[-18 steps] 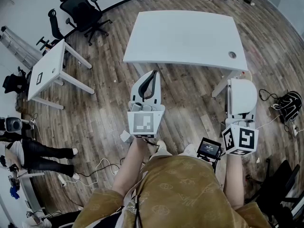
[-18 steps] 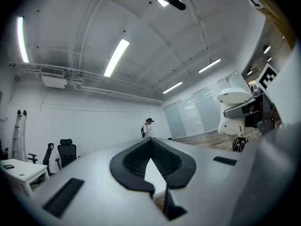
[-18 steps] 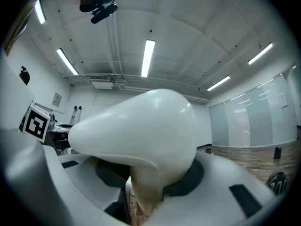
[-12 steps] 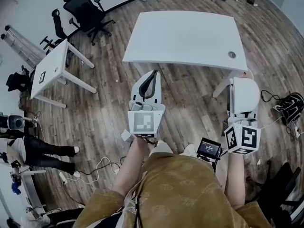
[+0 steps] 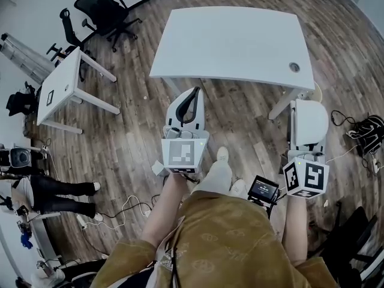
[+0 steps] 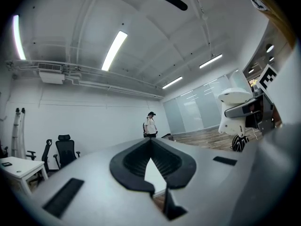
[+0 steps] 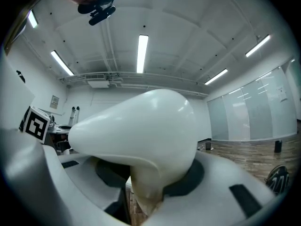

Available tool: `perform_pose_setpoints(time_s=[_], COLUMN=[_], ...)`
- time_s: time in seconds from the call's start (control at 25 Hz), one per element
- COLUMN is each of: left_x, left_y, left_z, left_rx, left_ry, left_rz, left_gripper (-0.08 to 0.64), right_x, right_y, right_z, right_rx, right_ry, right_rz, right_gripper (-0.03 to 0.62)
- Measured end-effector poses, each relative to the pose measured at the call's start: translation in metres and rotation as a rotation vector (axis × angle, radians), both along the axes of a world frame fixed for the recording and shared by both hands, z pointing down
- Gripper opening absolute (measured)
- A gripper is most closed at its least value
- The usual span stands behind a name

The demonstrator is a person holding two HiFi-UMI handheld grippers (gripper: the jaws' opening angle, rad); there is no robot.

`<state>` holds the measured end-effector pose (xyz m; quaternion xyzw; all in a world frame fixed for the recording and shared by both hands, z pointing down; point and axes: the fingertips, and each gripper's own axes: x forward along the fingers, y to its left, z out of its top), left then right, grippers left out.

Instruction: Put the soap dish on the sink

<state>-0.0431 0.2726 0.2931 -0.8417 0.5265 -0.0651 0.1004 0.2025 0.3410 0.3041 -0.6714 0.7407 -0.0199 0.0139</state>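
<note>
Soap dish (image 5: pixel 309 122), white and rounded, is seen gripped in the right gripper (image 7: pixel 143 187), whose jaws are closed against its lower part, so that the dish is carried level in the air above the floor (image 5: pixel 240 119); the left gripper (image 5: pixel 194 93) is held level beside it, well apart, its jaws brought together at the tips with nothing between them; the floor is laid in brown wood planks, and a large white table (image 5: pixel 234 41) with a round cable hole (image 5: pixel 293 67) near its right edge is placed just ahead of both grippers; a smaller white desk (image 5: pixel 60 89) is set to the left, with two black office chairs (image 5: pixel 105 11) behind it near a pale wall; cables (image 5: pixel 129 209) are strewn over the planks at lower left, where the legs of a standing person (image 5: pixel 54 197) are seen at the picture's edge; a black bag (image 5: pixel 366 134) is left on the floor at the right; a small screen (image 5: pixel 264 188) is seen lit by the right forearm, and one pale shoe (image 5: pixel 222 155) is put forward between the two grippers; in the left gripper view, long strip lights (image 6: pixel 114 50) are seen on a white ceiling, glass partitions (image 6: pixel 197 109) at the far side, and another person (image 6: pixel 150 125) far off.
</note>
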Motion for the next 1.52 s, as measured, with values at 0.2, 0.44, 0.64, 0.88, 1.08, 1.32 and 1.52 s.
perform_pose_setpoints(time_s=[0.2, 0.44, 0.64, 0.88, 1.08, 1.32, 1.52], left_x=[0.007, 0.008, 0.003, -0.008, -0.004, 0.002, 0.012], left_y=[-0.057, -0.129, -0.169, -0.212, -0.24, -0.286, -0.333], left_z=[0.002, -0.001, 0.001, 0.006, 0.016, 0.027, 0.031], left_rx=[0.004, 0.0, -0.004, -0.023, -0.044, -0.059, -0.069], left_ry=[0.024, 0.052, 0.063, 0.081, 0.076, 0.069, 0.079], left_rz=[0.032, 0.071, 0.09, 0.089, 0.089, 0.061, 0.037], left_gripper=[0.008, 0.008, 0.008, 0.008, 0.008, 0.008, 0.008], right_x=[0.004, 0.0, -0.012, -0.026, -0.026, -0.018, -0.011], right_y=[-0.048, -0.113, -0.153, -0.192, -0.222, -0.274, -0.321], right_z=[0.001, -0.004, -0.007, -0.004, 0.006, 0.016, 0.025], right_rx=[-0.006, -0.013, -0.007, -0.022, -0.042, -0.046, -0.055], right_ry=[0.014, 0.038, 0.07, 0.076, 0.064, 0.053, 0.043], right_rz=[0.033, 0.058, 0.05, 0.045, 0.031, 0.001, -0.029], right_gripper=[0.17, 0.17, 0.17, 0.17, 0.17, 0.17, 0.17])
